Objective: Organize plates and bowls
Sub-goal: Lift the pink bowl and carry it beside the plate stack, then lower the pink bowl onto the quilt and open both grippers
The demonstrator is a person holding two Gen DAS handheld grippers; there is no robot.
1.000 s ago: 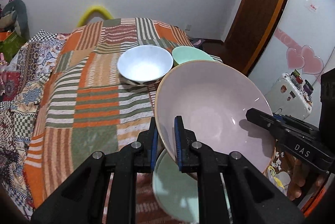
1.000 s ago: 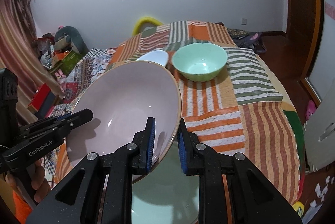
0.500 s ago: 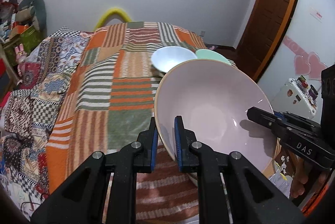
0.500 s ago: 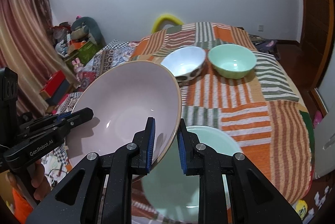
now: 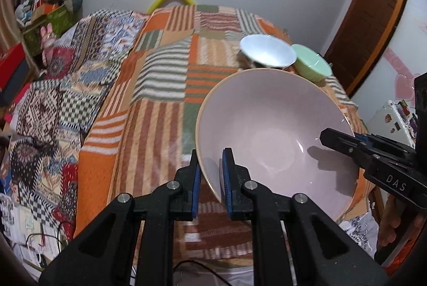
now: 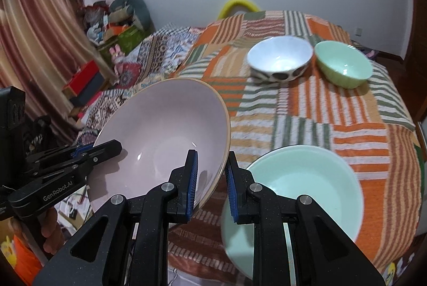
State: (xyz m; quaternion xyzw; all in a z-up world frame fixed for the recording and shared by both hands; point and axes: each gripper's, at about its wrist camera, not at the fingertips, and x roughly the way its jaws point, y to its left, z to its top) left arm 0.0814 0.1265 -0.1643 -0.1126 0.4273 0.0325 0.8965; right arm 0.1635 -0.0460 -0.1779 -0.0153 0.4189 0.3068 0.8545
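Observation:
A large pink bowl hangs in the air, held by both grippers on opposite rims. My left gripper is shut on its left rim and also shows in the right wrist view. My right gripper is shut on its right rim and shows in the left wrist view. A large mint-green bowl sits on the striped patchwork cloth below right. A white bowl with dark spots and a small green bowl stand farther back, side by side.
The cloth-covered table stretches away to the left. A patterned bed cover lies left of it. Boxes and clutter sit by the curtain. A wooden door stands at the right, with a small white appliance below it.
Both grippers have carried the pink bowl leftward and off the large mint bowl, which now lies uncovered at the right. The small bowls now appear farther right.

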